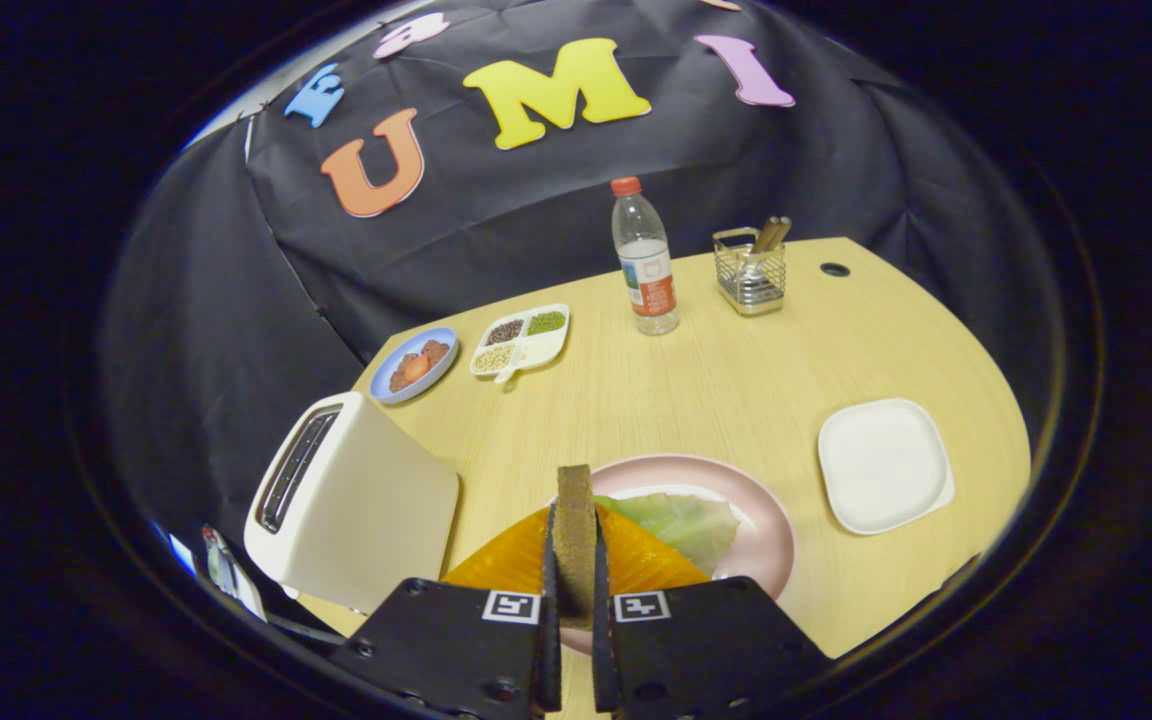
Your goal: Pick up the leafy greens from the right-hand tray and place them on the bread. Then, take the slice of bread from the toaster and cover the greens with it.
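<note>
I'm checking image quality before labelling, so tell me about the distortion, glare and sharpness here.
Gripper view: strong fisheye bending, so the table edge curves; lighting is even with soft shadows; a faint sheen lies on the pink plate and the toaster; the bottle and white tray look sharp, while the bread slice clamped in the gripper looks slightly soft.

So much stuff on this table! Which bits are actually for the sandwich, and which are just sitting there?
For the job: bread slice clamped in the gripper; leafy greens on the pink plate; toaster; white tray.

Just lying about: water bottle, wire basket, sectioned dish of seeds, blue dish.
</note>
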Tool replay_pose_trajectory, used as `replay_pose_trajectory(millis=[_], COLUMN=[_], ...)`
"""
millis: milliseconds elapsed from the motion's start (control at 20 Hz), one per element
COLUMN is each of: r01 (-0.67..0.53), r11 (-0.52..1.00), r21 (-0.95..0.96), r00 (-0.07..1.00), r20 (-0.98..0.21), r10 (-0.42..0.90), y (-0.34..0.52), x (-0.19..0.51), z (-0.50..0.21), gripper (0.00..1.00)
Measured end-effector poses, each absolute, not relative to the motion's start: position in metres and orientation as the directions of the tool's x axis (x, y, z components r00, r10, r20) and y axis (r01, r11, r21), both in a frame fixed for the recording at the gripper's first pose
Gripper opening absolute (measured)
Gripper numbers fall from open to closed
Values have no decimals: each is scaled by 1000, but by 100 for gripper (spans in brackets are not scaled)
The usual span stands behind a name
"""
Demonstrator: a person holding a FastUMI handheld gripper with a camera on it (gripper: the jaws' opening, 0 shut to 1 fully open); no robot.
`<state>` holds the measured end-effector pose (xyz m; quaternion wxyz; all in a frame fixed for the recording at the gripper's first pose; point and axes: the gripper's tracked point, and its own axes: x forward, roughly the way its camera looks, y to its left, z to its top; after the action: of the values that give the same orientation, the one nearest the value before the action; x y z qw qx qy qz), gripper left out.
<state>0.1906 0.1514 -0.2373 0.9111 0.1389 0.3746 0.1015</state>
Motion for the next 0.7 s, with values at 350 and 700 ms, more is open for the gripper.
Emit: replay_pose_trajectory(millis=[350,700], r01=[-97,-86], r11=[956,946], r21=[278,313], r00=[728,722], r20=[-635,-634], r10=[258,276], y=[112,95], x=[194,199], z=[-268,-287], gripper=[18,41])
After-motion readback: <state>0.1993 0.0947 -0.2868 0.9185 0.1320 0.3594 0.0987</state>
